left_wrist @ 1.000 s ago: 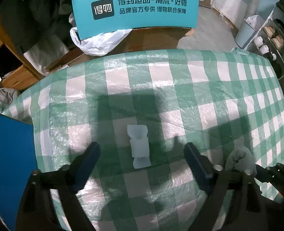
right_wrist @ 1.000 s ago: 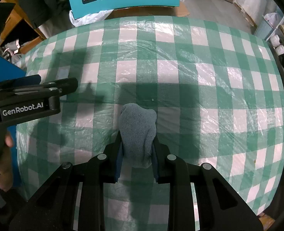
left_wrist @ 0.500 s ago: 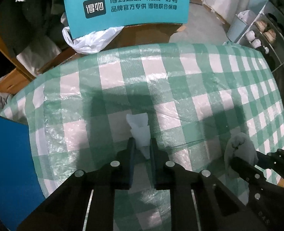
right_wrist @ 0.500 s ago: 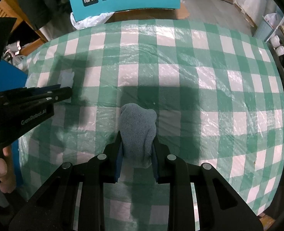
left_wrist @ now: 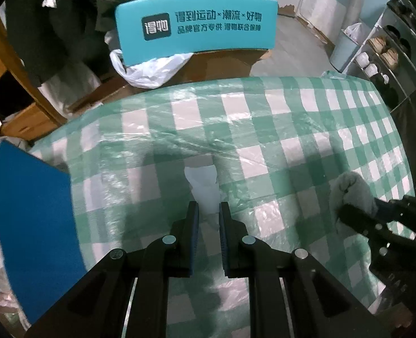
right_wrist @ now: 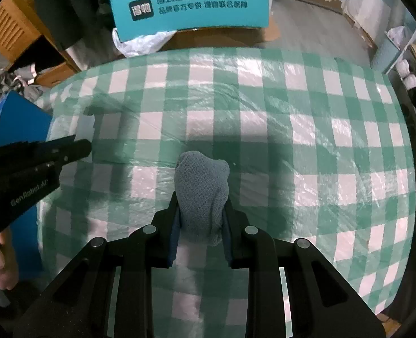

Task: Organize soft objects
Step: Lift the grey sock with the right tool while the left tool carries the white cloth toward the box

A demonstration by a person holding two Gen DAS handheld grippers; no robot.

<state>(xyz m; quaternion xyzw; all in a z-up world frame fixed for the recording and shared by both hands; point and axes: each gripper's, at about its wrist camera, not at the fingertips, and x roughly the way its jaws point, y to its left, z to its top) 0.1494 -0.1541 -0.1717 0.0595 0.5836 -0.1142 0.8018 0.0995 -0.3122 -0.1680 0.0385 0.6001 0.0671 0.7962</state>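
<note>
Left gripper [left_wrist: 209, 211]: your jaws are clamped on the white soft piece [left_wrist: 203, 187], gripping its near end.
White soft piece: its long axis runs straight on from your fingers, away from you; the far end flares out over the checked tablecloth [left_wrist: 278, 129]. Whether that end touches the cloth cannot be told.
Right gripper [right_wrist: 200, 211]: your jaws are closed on the grey-blue rolled cloth [right_wrist: 202, 188], which stands out beyond the fingertips above the tablecloth.
Key relation: each hand carries its own item; the blue box [left_wrist: 36, 225] lies at the table's left edge, nearer your left hand.
Hand pose: both grippers point steeply down at the table, side by side, apart.
Judgement: if the box is the target, your left hand goes first.
</note>
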